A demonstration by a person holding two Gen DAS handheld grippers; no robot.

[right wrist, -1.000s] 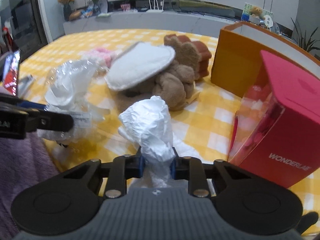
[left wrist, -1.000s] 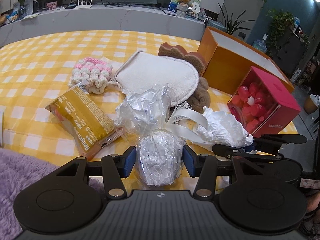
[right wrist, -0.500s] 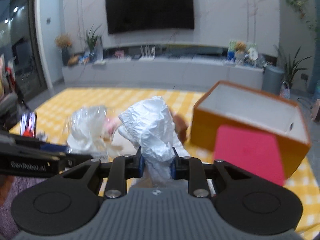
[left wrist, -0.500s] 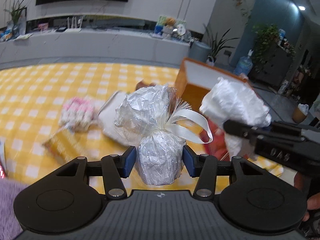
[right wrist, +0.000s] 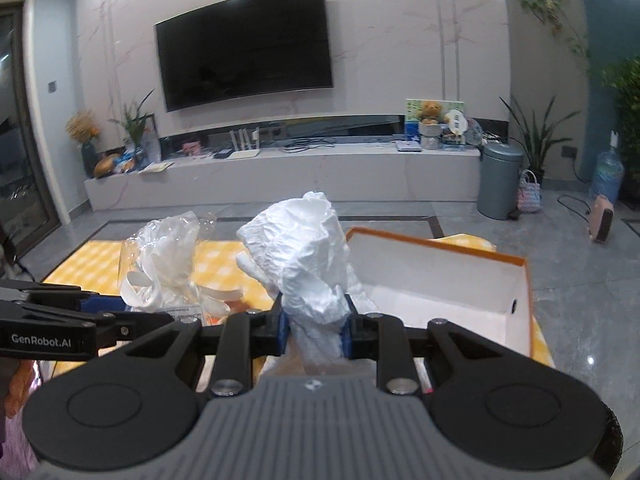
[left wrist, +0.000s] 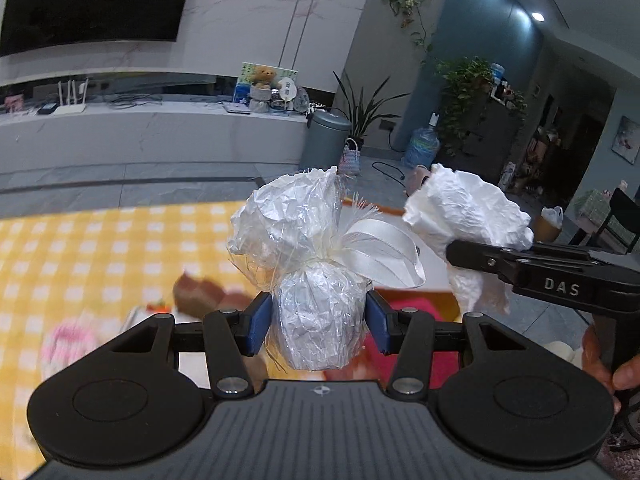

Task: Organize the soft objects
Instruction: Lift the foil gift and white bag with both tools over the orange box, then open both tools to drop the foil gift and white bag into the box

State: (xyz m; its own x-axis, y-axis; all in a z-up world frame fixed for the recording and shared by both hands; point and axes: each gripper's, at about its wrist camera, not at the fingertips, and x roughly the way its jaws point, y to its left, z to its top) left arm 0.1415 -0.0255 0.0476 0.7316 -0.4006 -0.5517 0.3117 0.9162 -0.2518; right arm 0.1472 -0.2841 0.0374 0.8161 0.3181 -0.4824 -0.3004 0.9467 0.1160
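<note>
My left gripper (left wrist: 316,322) is shut on a cellophane-wrapped white bundle (left wrist: 296,220) tied with a white ribbon, and holds it in the air above the yellow checked table (left wrist: 80,248). My right gripper (right wrist: 314,332) is shut on a crumpled white paper wad (right wrist: 300,248), also lifted. The left wrist view shows that wad (left wrist: 468,216) just right of the bundle, level with it. In the right wrist view the bundle (right wrist: 164,256) hangs at the left. Beyond the wad and to its right stands an open orange box (right wrist: 440,280) with a white inside.
Blurred below the left gripper are a pink crochet piece (left wrist: 64,344), a brown plush (left wrist: 196,294) and a red box (left wrist: 412,312). A person's hand (left wrist: 600,356) grips the right tool. Past the table are grey floor, a bin (right wrist: 500,176) and a TV wall.
Both grippers have risen from the table with their loads still gripped. The views have tipped up, so the room fills the picture and the table has dropped low.
</note>
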